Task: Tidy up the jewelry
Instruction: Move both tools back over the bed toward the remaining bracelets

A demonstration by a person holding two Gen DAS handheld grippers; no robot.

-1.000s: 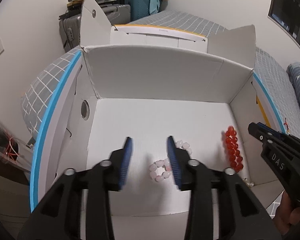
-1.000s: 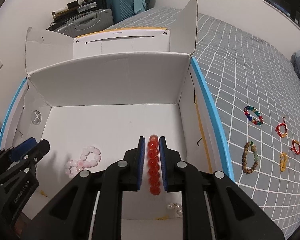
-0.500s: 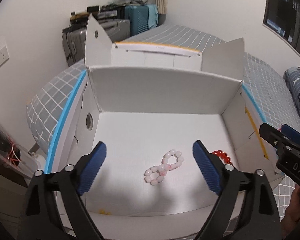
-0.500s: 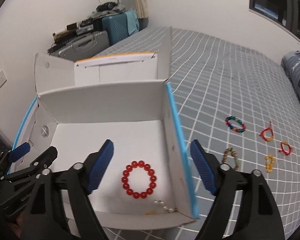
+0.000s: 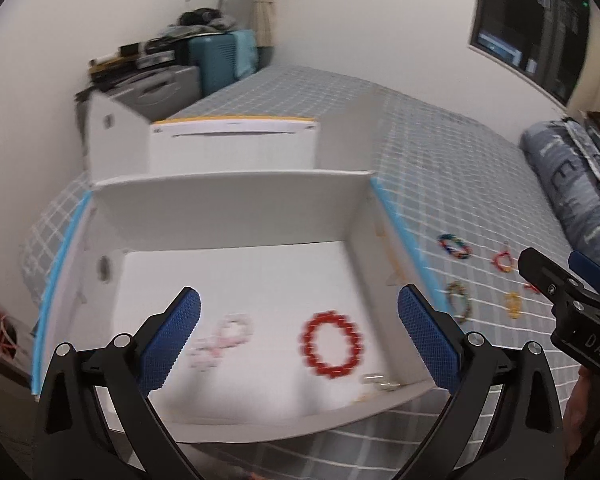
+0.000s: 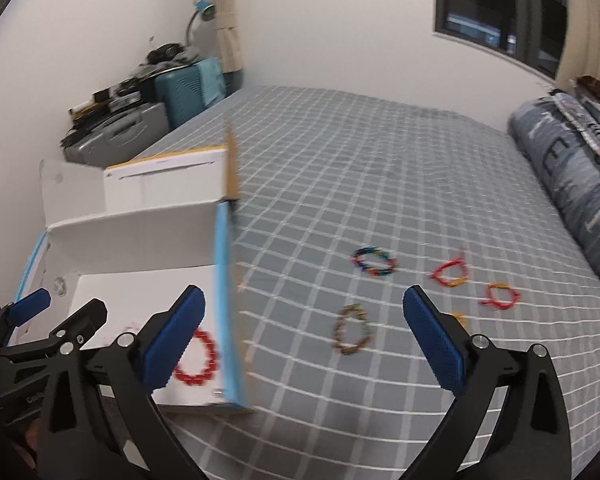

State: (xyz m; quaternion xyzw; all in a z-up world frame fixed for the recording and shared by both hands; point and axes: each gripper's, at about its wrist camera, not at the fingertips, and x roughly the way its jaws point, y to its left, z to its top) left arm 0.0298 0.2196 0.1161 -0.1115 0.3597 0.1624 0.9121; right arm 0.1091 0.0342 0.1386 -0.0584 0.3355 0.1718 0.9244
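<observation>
An open white box (image 5: pixel 236 208) (image 6: pixel 140 224) sits on the grey checked bed. Inside lie a red bead bracelet (image 5: pixel 332 345) (image 6: pixel 198 358) and a pink bead bracelet (image 5: pixel 222 336). My left gripper (image 5: pixel 298 336) is open and empty above the box's front. My right gripper (image 6: pixel 304 338) is open and empty, over the bed right of the box. On the bed lie a brown bead bracelet (image 6: pixel 352 330) (image 5: pixel 458 300), a multicoloured bracelet (image 6: pixel 376 262) (image 5: pixel 454 246) and several small red and yellow pieces (image 6: pixel 450 272).
Suitcases (image 6: pixel 160 108) are stacked against the wall behind the bed. A rolled blue quilt (image 6: pixel 572 176) lies along the right side. The box's blue-edged right wall (image 6: pixel 226 304) stands between the box floor and the loose jewellery.
Both grippers opened and let go of the red and pink bracelets, which now lie in the box. Both pulled back and swung right; the right one now faces the bed.
</observation>
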